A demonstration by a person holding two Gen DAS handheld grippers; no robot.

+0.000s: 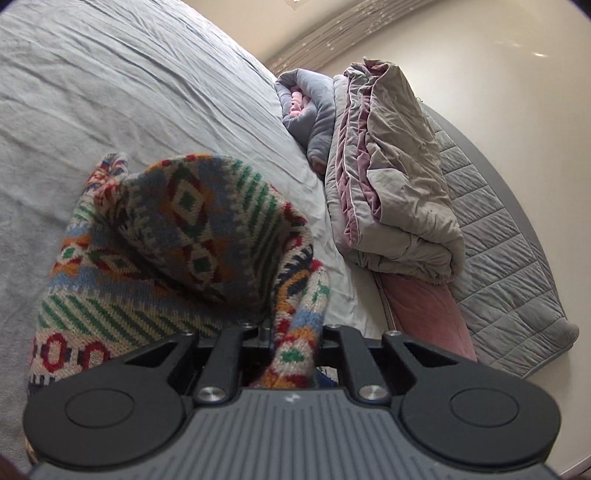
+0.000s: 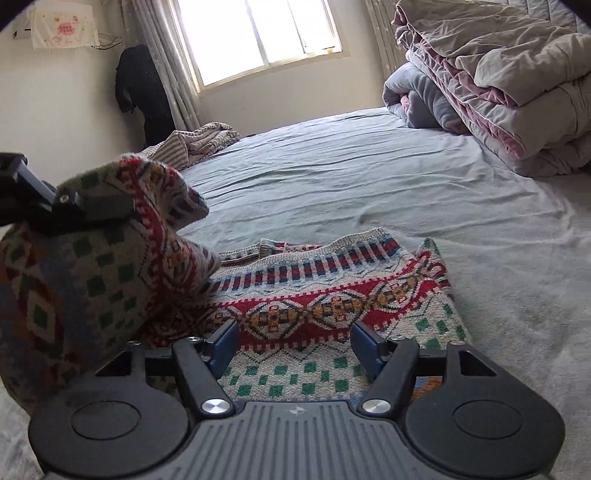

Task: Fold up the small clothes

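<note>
Nearest in the left wrist view, the left gripper (image 1: 291, 347) has its fingers pinching a fold of the patterned knit sweater (image 1: 177, 236), and the gathered cloth rises in a hump above the bed sheet (image 1: 122, 96). In the right wrist view the right gripper (image 2: 293, 345) hangs just over the flat part of the same sweater (image 2: 332, 295), its blue-padded fingers (image 2: 223, 345) spread apart with nothing between them. To its left the lifted part of the sweater stands up, with the left gripper (image 2: 92, 210) clamped on its top. The sweater lies on the near part of the bed, its striped hem turned toward the middle. Farther on, a folded quilt (image 2: 509, 85) sits stacked at the bed's far right edge with a grey blanket (image 2: 417, 96) touching it, and a striped cloth (image 2: 199, 142) lies crumpled at the far left edge. Beyond stand a window (image 2: 258, 33) and curtains (image 2: 162, 62).
</note>
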